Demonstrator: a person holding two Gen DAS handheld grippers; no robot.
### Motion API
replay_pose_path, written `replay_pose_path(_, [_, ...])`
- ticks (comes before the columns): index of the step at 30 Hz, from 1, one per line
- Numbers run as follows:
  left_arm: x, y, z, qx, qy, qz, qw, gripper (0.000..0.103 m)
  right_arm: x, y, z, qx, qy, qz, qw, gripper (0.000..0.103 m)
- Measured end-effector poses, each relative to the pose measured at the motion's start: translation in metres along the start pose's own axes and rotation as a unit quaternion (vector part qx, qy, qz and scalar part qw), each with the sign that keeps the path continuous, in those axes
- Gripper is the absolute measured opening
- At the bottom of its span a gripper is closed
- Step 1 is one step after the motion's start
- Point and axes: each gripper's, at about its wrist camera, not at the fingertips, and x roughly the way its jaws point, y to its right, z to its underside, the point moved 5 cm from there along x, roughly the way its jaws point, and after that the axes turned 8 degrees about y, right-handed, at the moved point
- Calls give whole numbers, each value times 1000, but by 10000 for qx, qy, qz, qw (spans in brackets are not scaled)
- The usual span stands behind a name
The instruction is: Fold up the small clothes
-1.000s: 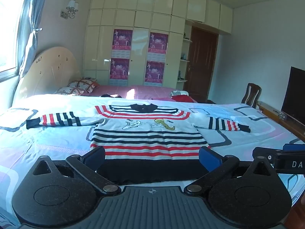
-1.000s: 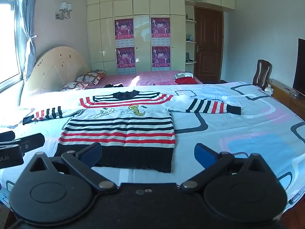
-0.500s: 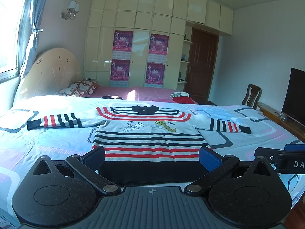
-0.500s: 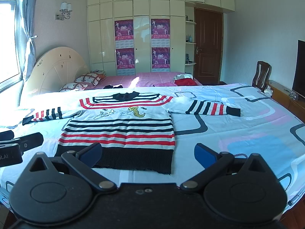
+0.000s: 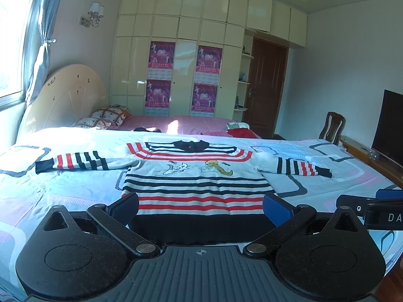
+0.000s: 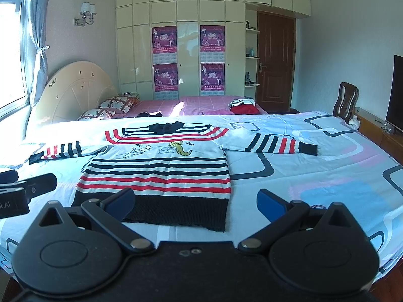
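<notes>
A small striped sweater (image 5: pixel 196 186) (image 6: pixel 161 173) lies flat on the bed, front up, black hem nearest me, both sleeves spread out sideways. Its left sleeve (image 5: pixel 75 161) and right sleeve (image 6: pixel 274 143) rest on the sheet. My left gripper (image 5: pixel 200 207) hovers open just short of the black hem, blue pads wide apart, nothing between them. My right gripper (image 6: pixel 195 202) is open too, over the hem's right part and the bare sheet. Each gripper's tip shows at the edge of the other's view.
The bed (image 6: pixel 327 176) has a pale blue patterned sheet. Behind it stands a second bed with a pink cover (image 6: pixel 201 100), pillows and loose clothes. A chair (image 6: pixel 346 100), a low wooden cabinet with a TV (image 5: pixel 390 130) line the right side.
Both grippers have dipped or drawn slightly closer, so the sweater sits a little lower in both views. Nothing was grasped; the sweater has not moved.
</notes>
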Motion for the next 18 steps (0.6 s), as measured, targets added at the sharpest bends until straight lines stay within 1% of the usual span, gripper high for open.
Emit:
replay_pose_path(9, [1, 0, 0, 10, -12, -6, 10000, 103, 2, 3, -3, -12, -15, -29, 10000, 103])
replay_pose_path(11, [1, 0, 0, 16, -9, -7, 10000, 103, 0, -6, 5, -12, 5, 14, 10000, 103])
replay_pose_path(16, [0, 1, 0, 22, -13, -10, 10000, 103, 2, 0, -2, -1, 2, 17, 10000, 103])
replay_pose_path(18, [0, 1, 1, 25, -19, -1, 10000, 103, 2, -2, 2, -12, 2, 10, 10000, 103])
